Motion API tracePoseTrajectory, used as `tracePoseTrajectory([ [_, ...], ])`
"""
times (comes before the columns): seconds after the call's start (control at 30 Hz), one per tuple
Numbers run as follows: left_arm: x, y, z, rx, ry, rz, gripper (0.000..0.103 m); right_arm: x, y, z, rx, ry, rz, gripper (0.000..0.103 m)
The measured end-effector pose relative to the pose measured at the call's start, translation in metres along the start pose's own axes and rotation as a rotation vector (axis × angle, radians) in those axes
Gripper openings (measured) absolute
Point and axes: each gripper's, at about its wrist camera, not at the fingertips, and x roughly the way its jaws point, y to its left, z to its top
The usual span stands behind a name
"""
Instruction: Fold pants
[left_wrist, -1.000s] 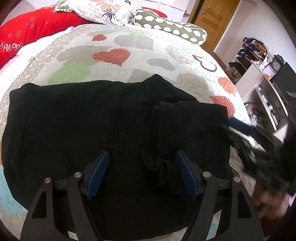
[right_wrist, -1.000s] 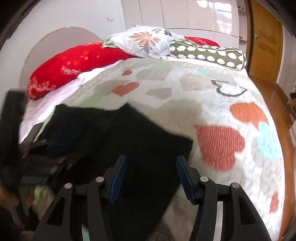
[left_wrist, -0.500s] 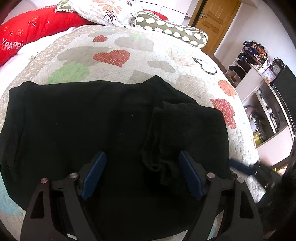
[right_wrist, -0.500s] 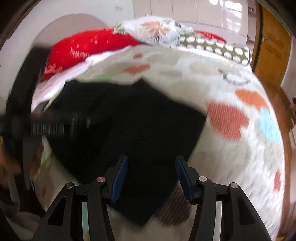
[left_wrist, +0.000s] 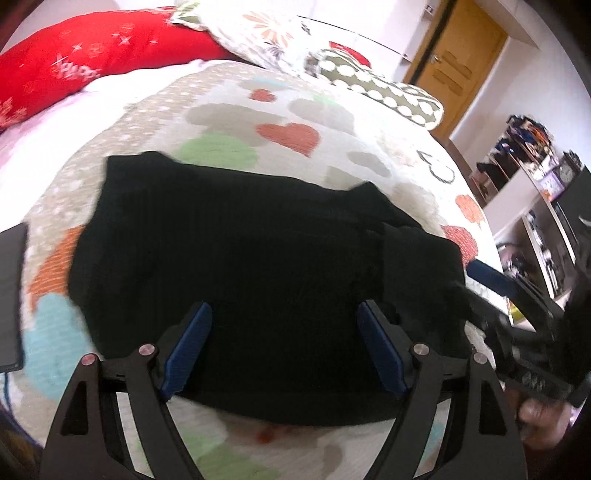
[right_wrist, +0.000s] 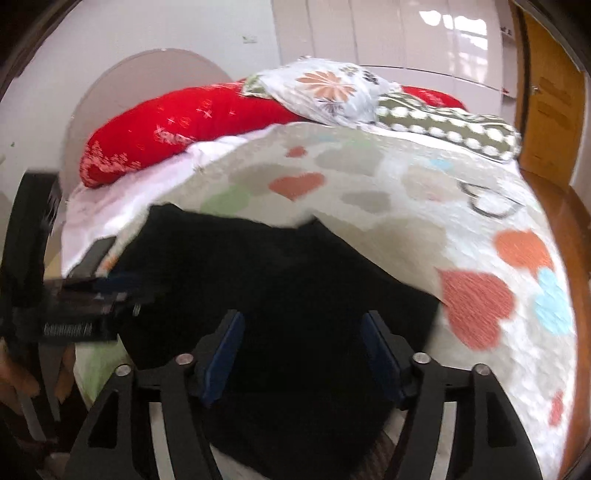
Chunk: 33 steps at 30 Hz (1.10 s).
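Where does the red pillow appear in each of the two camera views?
Left wrist view: the red pillow lies at the top left, behind the black pants.
Right wrist view: it lies upper left of centre, below the flowered pillow.
Shared landmark: the wooden door.

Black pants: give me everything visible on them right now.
The black pants lie flat on the heart-print quilt, folded into a wide, roughly rectangular block. Matte, soft-looking fabric. A thicker folded layer sits on top toward the right side in the left wrist view. Both grippers hover over them with jaws apart; neither visibly grips the cloth. Only the quilt touches them.
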Motion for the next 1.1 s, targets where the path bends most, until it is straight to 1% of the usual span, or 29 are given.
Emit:
tracePoseTrajectory([
  [0.1, -0.008, 0.019, -0.002, -0.04, -0.007, 0.007, 0.082, 0.021, 0.014, 0.016, -0.004, 0.027, 0.051, 0.071],
  [0.17, -0.013, 0.032, -0.003, -0.071, -0.011, 0.0, 0.082, 0.033, 0.026, 0.027, -0.029, 0.041, 0.067, 0.072],
  [0.2, -0.016, 0.039, -0.005, -0.091, -0.014, -0.013, 0.082, 0.039, 0.033, 0.032, -0.046, 0.048, 0.072, 0.072],
  [0.27, -0.021, 0.055, -0.009, -0.143, -0.024, -0.067, 0.082, 0.05, 0.047, 0.043, -0.075, 0.055, 0.083, 0.076],
  [0.33, -0.025, 0.072, -0.015, -0.205, -0.032, -0.112, 0.082, 0.06, 0.06, 0.055, -0.109, 0.06, 0.104, 0.077],
  [0.37, -0.027, 0.08, -0.018, -0.232, -0.042, -0.114, 0.082, 0.065, 0.067, 0.06, -0.126, 0.064, 0.115, 0.078],
  [0.47, -0.035, 0.092, -0.024, -0.252, -0.08, -0.049, 0.082, 0.082, 0.09, 0.076, -0.2, 0.075, 0.146, 0.081],
  [0.5, -0.037, 0.097, -0.026, -0.266, -0.091, -0.038, 0.082, 0.087, 0.095, 0.08, -0.219, 0.081, 0.154, 0.081],
  [0.57, -0.039, 0.108, -0.032, -0.316, -0.11, -0.051, 0.082, 0.1, 0.111, 0.091, -0.263, 0.092, 0.189, 0.081],
  [0.63, -0.035, 0.115, -0.035, -0.347, -0.095, -0.07, 0.083, 0.115, 0.123, 0.1, -0.291, 0.107, 0.232, 0.081],
  [0.73, -0.023, 0.119, -0.032, -0.365, -0.075, -0.073, 0.083, 0.14, 0.142, 0.112, -0.334, 0.146, 0.249, 0.082],
  [0.83, -0.01, 0.12, -0.028, -0.39, -0.072, -0.078, 0.083, 0.165, 0.161, 0.119, -0.389, 0.19, 0.26, 0.082],
  [0.93, -0.003, 0.119, -0.023, -0.4, -0.088, -0.073, 0.087, 0.186, 0.176, 0.121, -0.406, 0.218, 0.292, 0.082],
  [1.0, 0.003, 0.122, -0.019, -0.412, -0.107, -0.09, 0.089, 0.197, 0.179, 0.121, -0.393, 0.229, 0.318, 0.082],
  [1.1, 0.011, 0.13, -0.013, -0.437, -0.136, -0.137, 0.088, 0.214, 0.173, 0.117, -0.313, 0.218, 0.376, 0.079],
])
